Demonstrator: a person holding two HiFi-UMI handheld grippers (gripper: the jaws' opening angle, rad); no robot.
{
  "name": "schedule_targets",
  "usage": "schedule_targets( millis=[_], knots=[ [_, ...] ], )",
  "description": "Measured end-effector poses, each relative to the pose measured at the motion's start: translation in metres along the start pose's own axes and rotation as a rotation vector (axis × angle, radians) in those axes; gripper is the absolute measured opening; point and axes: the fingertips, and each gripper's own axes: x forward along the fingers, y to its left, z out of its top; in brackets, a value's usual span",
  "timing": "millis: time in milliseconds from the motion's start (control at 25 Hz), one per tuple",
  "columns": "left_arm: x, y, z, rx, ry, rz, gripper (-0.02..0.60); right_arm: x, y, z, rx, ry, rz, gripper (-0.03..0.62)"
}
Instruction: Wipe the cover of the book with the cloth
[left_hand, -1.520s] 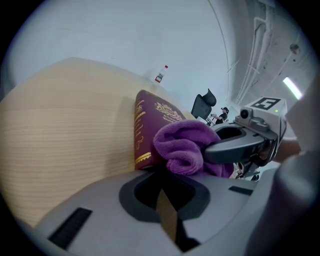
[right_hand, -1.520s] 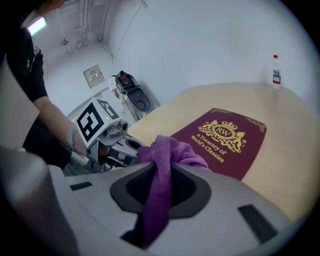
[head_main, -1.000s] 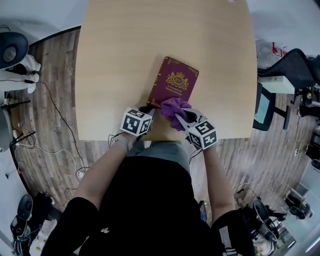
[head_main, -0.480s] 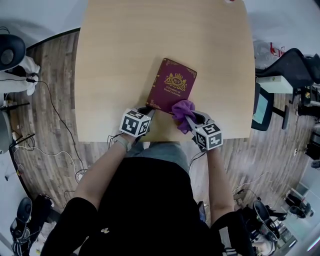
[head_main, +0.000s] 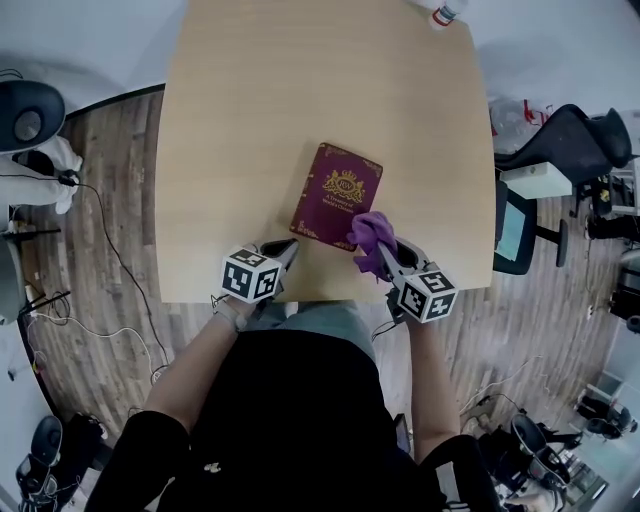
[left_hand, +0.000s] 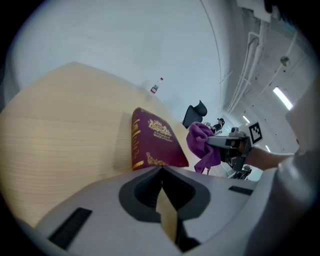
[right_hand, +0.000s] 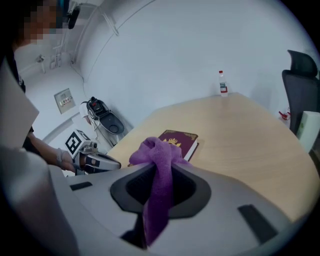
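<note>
- Pale wood worktop (head_main: 250, 120) carried the book (head_main: 335, 195), which lay flat and cover up, slightly askew, near the front edge.
- On the right, the right hand-held gripper (head_main: 384, 252) was clamped on the purple cloth (head_main: 373, 232). A bunched wad stood out past the jaws, judged to offer a soft wiping face.
- That cloth sat at the book's near right corner. Contact with the cover could not be confirmed.
- On the left, the left hand-held gripper (head_main: 288, 245) was closed and empty. Its tips were just beside the book's near left corner, judged placed to stop the book sliding.
- Edges: the book's near edge lay close to the worktop's front edge, so a stroke pulled toward the person could drag it off.
- Open room: bare worktop lay beyond the book and to both sides. A bottle (head_main: 440, 14) stood well apart at the far edge.
</note>
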Motion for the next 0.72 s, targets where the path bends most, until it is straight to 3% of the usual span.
schedule_targets(
  millis=[400, 720],
  knots=[
    [-0.084, -0.060, 0.102, 0.140, -0.271, -0.031, 0.020, -0.064, 0.047, 0.088, -0.013, -0.258, 0.001, 0.078],
    [-0.127, -0.113, 0.158, 0.233, -0.429, -0.014, 0.020, -0.113, 0.074, 0.134, -0.113, -0.344, 0.045, 0.078]
  ],
)
